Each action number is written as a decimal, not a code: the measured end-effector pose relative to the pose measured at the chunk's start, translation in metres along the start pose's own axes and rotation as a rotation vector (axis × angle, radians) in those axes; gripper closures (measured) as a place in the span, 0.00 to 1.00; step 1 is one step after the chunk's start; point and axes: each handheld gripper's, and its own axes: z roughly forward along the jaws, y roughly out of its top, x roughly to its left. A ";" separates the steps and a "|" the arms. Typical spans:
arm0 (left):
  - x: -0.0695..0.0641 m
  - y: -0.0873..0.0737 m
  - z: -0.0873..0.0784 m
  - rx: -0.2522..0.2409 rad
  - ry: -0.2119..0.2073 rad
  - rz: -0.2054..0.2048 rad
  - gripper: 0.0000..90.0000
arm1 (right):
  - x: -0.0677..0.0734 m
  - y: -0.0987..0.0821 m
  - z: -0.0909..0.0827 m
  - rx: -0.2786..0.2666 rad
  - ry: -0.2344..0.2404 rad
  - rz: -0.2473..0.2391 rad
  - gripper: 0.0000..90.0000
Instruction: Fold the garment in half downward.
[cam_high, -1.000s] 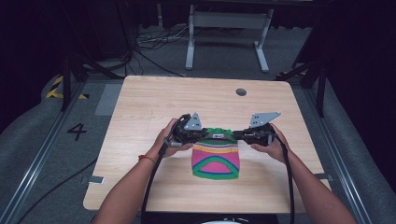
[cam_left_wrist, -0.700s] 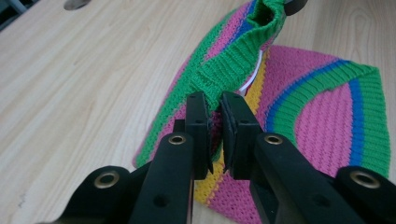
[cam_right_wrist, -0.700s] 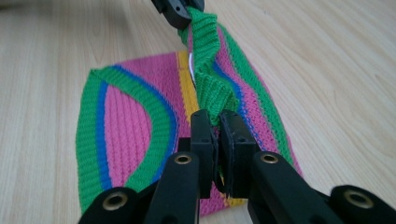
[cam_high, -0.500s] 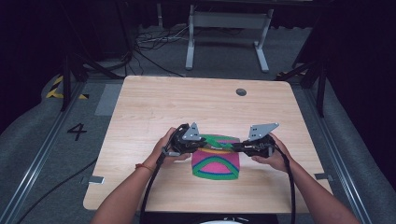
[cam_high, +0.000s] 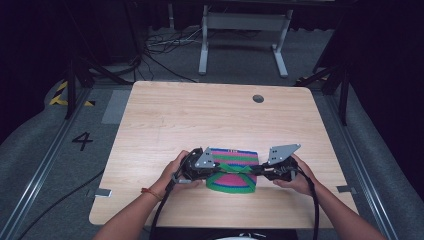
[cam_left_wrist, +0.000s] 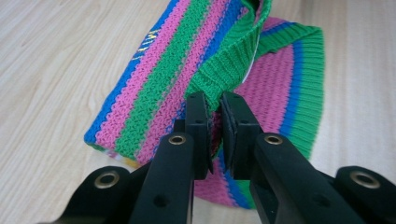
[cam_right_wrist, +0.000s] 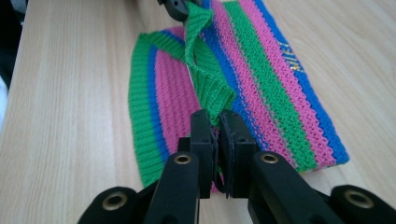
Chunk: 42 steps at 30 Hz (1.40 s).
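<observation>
**A:** What is in front of the person?

**B:** A light wooden table (cam_high: 165, 120) with rounded corners. On its near part lies a knitted garment in pink, green and blue stripes (cam_high: 231, 172), folded over on itself. Two forearms come in from the bottom edge, and each hand holds a black two-jaw gripper.

**A:** Where are the grippers?

**B:** The left gripper (cam_high: 212, 169) sits at the garment's left edge and the right gripper (cam_high: 257, 172) at its right edge. They point toward each other across the knit, each with a grey three-cornered plate on top and a black cable trailing back along the arm.

**A:** What are the left jaws doing?

**B:** In the left gripper view the left gripper (cam_left_wrist: 215, 123) has its jaws drawn almost together, with only a thin slot between the pads. A ribbed green hem (cam_left_wrist: 229, 70) of the garment is pinched in that slot. Ahead of the jaws the hem rises in a taut fold. To the left of the jaws runs the striped upper layer; to the right and below them lies the flat lower layer, ending in a green band.

**A:** And the right jaws?

**B:** In the right gripper view the right gripper (cam_right_wrist: 217, 123) is likewise nearly closed, clamping the same ribbed green hem (cam_right_wrist: 210, 84). The hem stretches away from the jaws toward the other gripper's black tip at the top edge. Left of the jaws is the lower layer, right of them the striped upper layer with small yellow stitched lettering (cam_right_wrist: 292, 60), too small to read.
</observation>
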 end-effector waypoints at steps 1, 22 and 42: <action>-0.002 0.000 0.000 0.001 -0.008 0.001 0.91 | 0.002 -0.001 0.000 0.004 0.002 -0.005 0.94; -0.019 -0.009 -0.005 0.057 -0.029 0.023 0.76 | 0.027 -0.006 0.005 0.019 0.028 -0.025 0.86; -0.013 -0.010 0.013 0.070 -0.081 -0.071 0.73 | 0.031 -0.006 0.031 0.071 -0.017 0.021 0.77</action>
